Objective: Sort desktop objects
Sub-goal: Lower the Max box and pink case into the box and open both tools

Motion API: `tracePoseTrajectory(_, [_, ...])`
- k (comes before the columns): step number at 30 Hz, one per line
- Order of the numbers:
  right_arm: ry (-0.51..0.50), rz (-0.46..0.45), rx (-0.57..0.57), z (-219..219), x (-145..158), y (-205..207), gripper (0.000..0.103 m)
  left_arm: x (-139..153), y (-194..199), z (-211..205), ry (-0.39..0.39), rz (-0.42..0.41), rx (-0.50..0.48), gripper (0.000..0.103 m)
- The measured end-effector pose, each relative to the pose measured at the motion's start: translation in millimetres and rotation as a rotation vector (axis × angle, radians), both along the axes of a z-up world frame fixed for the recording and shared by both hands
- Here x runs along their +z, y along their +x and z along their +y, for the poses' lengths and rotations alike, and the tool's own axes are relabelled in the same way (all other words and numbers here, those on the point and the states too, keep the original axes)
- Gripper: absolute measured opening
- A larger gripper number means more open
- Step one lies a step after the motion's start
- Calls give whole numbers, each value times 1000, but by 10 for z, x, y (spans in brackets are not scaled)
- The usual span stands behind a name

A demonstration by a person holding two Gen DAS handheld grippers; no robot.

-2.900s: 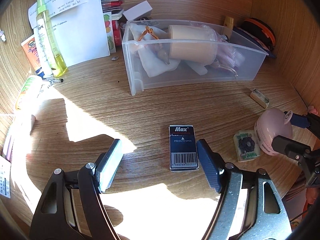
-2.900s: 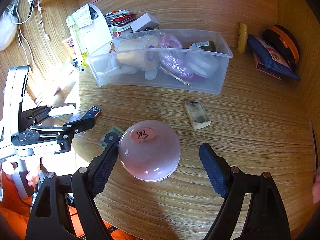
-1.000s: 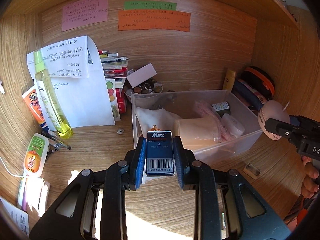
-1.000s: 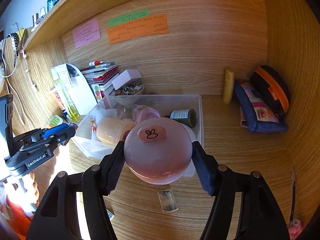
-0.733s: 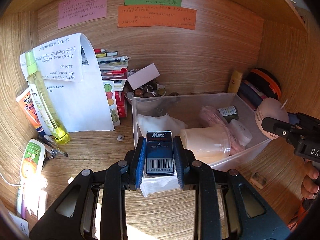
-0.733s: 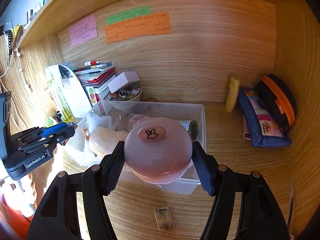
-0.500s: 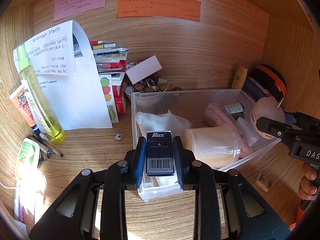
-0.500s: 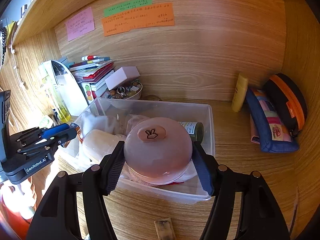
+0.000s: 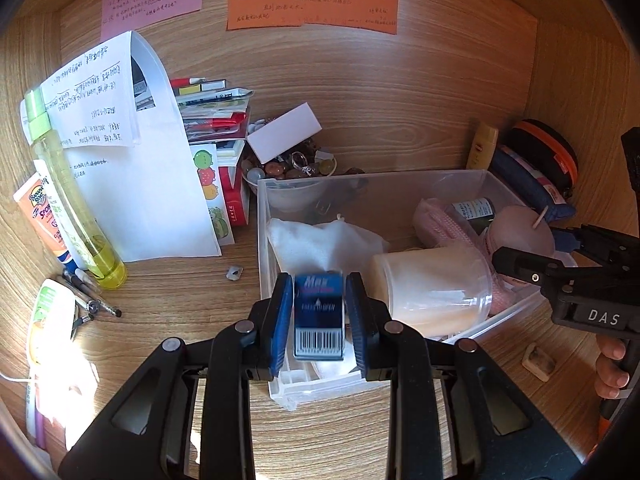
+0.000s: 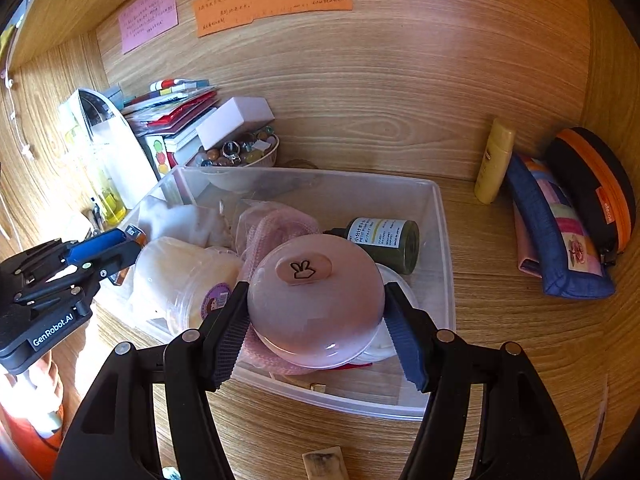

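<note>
a wooden desk (image 9: 328, 432) with a wooden back wall carrying coloured paper notes (image 9: 312, 8). the left gripper (image 9: 319, 312) is clenched on a blue max staple box (image 9: 319, 322), held above the near left corner of the clear plastic bin (image 9: 400, 184). the right gripper (image 10: 314, 316) grasps a pink dome-shaped case (image 10: 314, 300) over the bin's right part, above a dark green bottle (image 10: 384, 244) and a lying cream cup (image 10: 180, 280). a pencil pouch (image 10: 556, 232) lies at the right.

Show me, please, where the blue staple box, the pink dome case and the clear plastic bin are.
blue staple box (image 9: 319, 316): left wrist view, its printed face.
pink dome case (image 10: 314, 304): right wrist view, its domed top.
clear plastic bin (image 10: 446, 248): right wrist view, its right wall.
</note>
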State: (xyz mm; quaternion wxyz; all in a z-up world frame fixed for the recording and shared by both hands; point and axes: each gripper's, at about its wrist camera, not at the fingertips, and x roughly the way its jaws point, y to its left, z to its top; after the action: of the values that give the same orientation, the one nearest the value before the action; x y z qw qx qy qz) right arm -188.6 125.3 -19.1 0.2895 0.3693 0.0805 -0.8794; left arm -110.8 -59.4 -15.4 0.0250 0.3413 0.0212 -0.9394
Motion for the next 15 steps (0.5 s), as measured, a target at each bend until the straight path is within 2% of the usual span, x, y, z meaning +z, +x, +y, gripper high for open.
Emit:
tracePoseTrajectory(6, [19, 9, -11, -21, -17, -12, 63, 5, 16, 6, 2, 1, -7, 29])
tracePoseTrajectory(12, [26, 53, -9, -12, 77, 87, 74, 18, 44, 19, 18, -8, -16, 29])
tracePoseTrajectory(15, [30, 77, -6, 8, 138, 159, 76, 63, 107, 39, 22, 3, -23, 30])
